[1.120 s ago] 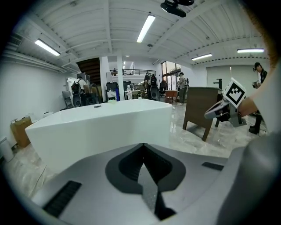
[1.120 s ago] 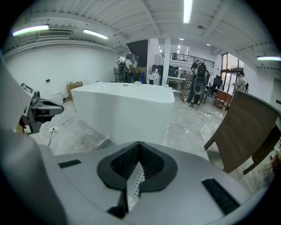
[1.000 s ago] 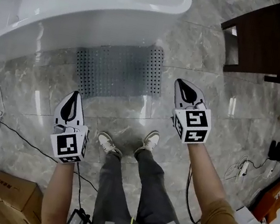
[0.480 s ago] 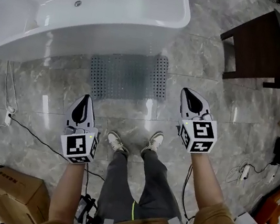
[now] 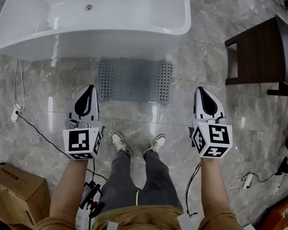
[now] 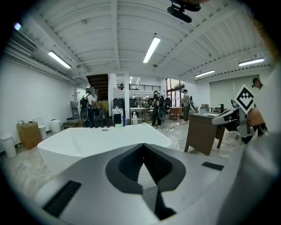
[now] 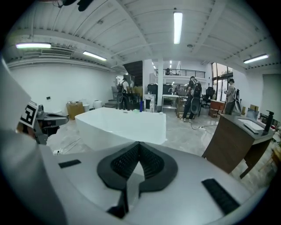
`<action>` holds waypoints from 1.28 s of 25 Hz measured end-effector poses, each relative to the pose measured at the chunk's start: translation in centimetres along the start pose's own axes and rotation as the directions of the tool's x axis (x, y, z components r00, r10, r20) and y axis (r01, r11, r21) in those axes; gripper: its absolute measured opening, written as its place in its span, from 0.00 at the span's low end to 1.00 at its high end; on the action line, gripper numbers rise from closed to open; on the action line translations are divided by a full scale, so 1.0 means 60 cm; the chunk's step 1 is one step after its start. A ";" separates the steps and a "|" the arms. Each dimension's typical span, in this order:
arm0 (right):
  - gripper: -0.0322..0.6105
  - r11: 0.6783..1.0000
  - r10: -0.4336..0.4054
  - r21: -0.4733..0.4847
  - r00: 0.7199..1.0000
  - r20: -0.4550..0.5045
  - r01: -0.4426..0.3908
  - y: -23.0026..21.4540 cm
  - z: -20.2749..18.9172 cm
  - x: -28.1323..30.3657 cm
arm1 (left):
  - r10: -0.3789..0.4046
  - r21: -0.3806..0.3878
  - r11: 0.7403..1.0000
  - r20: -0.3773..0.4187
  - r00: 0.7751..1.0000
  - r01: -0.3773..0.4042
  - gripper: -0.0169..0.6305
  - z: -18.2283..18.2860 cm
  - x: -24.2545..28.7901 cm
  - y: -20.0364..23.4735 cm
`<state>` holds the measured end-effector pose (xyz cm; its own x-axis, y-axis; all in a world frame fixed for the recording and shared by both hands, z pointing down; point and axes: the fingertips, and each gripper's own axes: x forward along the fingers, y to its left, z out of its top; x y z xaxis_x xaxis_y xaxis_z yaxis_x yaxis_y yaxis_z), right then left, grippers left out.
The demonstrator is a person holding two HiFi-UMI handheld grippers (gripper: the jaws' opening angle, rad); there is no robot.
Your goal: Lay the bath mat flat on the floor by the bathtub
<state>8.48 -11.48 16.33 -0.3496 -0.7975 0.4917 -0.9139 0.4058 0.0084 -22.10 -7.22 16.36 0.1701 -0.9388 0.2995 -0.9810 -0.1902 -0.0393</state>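
A grey perforated bath mat (image 5: 134, 78) lies flat on the marble floor, right against the side of the white bathtub (image 5: 95, 13). My left gripper (image 5: 87, 95) hovers near the mat's lower left corner, above the floor, shut and empty. On the other side, my right gripper (image 5: 204, 96) is held to the right of the mat, also shut with nothing in it. From the left gripper view the bathtub (image 6: 101, 143) stands ahead, and the right gripper's marker cube (image 6: 243, 97) shows at the right. The right gripper view has the tub (image 7: 120, 125) ahead.
A dark wooden table (image 5: 272, 54) stands at the upper right. A cardboard box (image 5: 8, 193) sits at the lower left. Cables (image 5: 28, 122) run over the floor on the left and right (image 5: 254, 176). The person's feet (image 5: 136, 142) stand just below the mat.
The view has pulled back and up from the mat: tub and mat look smaller. Both grippers stay shut and level, the right one slightly farther right.
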 end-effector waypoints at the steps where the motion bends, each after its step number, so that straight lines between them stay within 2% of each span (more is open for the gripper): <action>1: 0.05 1.000 -0.005 0.000 1.000 0.006 0.005 -0.005 0.013 -0.013 | -0.004 0.002 1.000 0.007 1.000 0.004 0.03 0.013 -0.004 -0.005; 10: 0.05 1.000 -0.007 -0.003 0.996 0.089 0.008 -0.012 0.123 -0.082 | -0.005 0.083 0.996 0.148 0.989 -0.008 0.03 0.191 -0.053 -0.004; 15: 0.05 1.000 -0.005 -0.014 0.990 0.143 0.007 -0.006 0.177 -0.118 | 0.008 0.083 0.996 0.214 0.977 -0.026 0.03 0.259 -0.087 0.008; 32: 0.05 0.999 0.000 -0.046 0.950 0.311 0.016 0.018 0.325 -0.228 | 0.035 0.081 0.995 0.303 0.952 -0.062 0.03 0.348 -0.182 0.036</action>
<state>8.24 -8.85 -7.39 -0.3961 -0.8970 0.1961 -0.9087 0.4136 0.0564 -24.13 -3.38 -6.91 0.1563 -0.9877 -0.0050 -0.9788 -0.1542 -0.1350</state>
